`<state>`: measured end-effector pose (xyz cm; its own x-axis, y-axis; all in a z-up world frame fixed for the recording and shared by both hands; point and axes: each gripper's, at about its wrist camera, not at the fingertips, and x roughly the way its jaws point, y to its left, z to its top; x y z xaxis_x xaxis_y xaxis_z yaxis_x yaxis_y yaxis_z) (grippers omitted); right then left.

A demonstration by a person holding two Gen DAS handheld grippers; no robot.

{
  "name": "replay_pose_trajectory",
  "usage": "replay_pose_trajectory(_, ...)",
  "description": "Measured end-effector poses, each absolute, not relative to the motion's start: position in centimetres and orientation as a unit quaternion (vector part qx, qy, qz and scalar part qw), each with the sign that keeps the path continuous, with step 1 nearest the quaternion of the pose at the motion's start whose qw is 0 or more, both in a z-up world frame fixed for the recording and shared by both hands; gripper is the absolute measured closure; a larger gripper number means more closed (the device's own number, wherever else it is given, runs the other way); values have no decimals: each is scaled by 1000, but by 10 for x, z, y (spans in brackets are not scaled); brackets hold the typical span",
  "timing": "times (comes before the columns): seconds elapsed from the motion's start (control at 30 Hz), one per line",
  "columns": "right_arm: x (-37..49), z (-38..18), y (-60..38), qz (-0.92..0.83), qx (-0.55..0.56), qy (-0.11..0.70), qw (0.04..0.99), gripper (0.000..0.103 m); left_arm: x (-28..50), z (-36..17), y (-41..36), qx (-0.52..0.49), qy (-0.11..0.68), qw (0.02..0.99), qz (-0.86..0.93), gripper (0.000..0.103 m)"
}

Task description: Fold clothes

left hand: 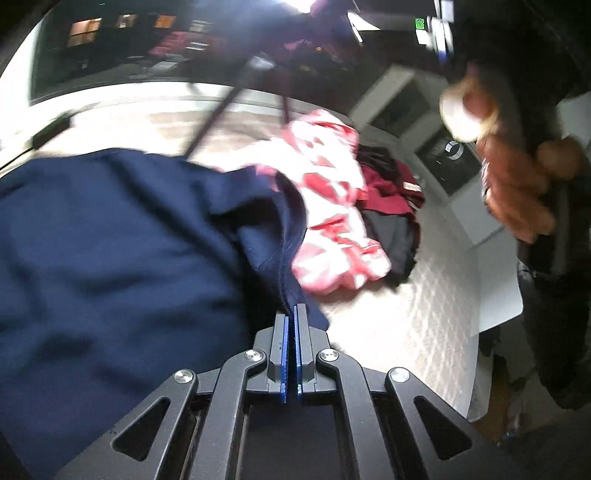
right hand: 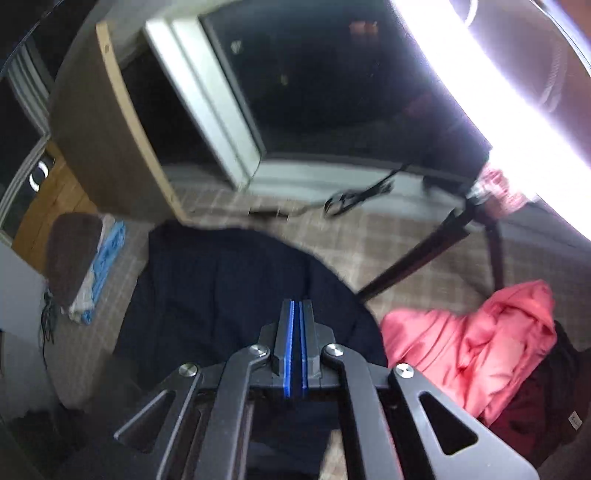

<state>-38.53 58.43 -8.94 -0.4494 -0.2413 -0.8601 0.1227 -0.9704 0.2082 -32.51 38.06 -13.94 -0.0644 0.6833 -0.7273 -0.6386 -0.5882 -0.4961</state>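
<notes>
Left wrist view, left to right: a dark window (left hand: 85, 33) with lit squares at upper left; a navy garment (left hand: 110, 240) filling the left half, lying on a pale plaid-patterned surface (left hand: 406, 314); the left gripper (left hand: 290, 310) at lower centre, its blue-lined jaws pressed together on an edge of the navy garment; dark tripod legs (left hand: 210, 122) crossing the upper centre; a pink-and-white garment (left hand: 332, 206) just right of the navy one, touching it; a maroon and dark heap (left hand: 391, 206) behind it; a white cabinet (left hand: 399, 99) with dark panels at upper right; a hand (left hand: 517, 184) gripping a dark handle at the right edge, blurred. Right wrist view, left to right: a wood floor (right hand: 48, 206) at the left edge; a folded stack (right hand: 81, 262) of brown, white and blue cloth at centre left on the same plaid surface (right hand: 406, 243); a light wooden panel (right hand: 122, 122) at upper left; a white-framed dark window (right hand: 314, 81) at upper centre; the navy garment (right hand: 221, 280) spread flat at centre; the right gripper (right hand: 296, 306) at lower centre over it, jaws nearly closed with a thin gap and no cloth seen between them; a dark cable (right hand: 354, 195) on the sill; tripod legs (right hand: 424, 254) right of centre; a bright light bar (right hand: 498, 92) at upper right; a pink garment (right hand: 480, 343) at lower right, with dark maroon cloth (right hand: 535, 417) beneath it.
</notes>
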Motion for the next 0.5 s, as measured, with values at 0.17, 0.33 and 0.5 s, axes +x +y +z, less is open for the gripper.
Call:
replay_pose_trajectory(0.17,-370,-127,605,-811,579,-60,60,65,-327,-151,346,-524,-5,426,738,102)
replay_pose_trajectory(0.33,-323,-168,633,-770,613,-174,26,65,-326,-165,354,-535,-7,430,727,102)
replay_pose_trajectory(0.5,-282,-205,637,-738,617,-274,20,65,-318,-165,366,-530,18,446,721,102)
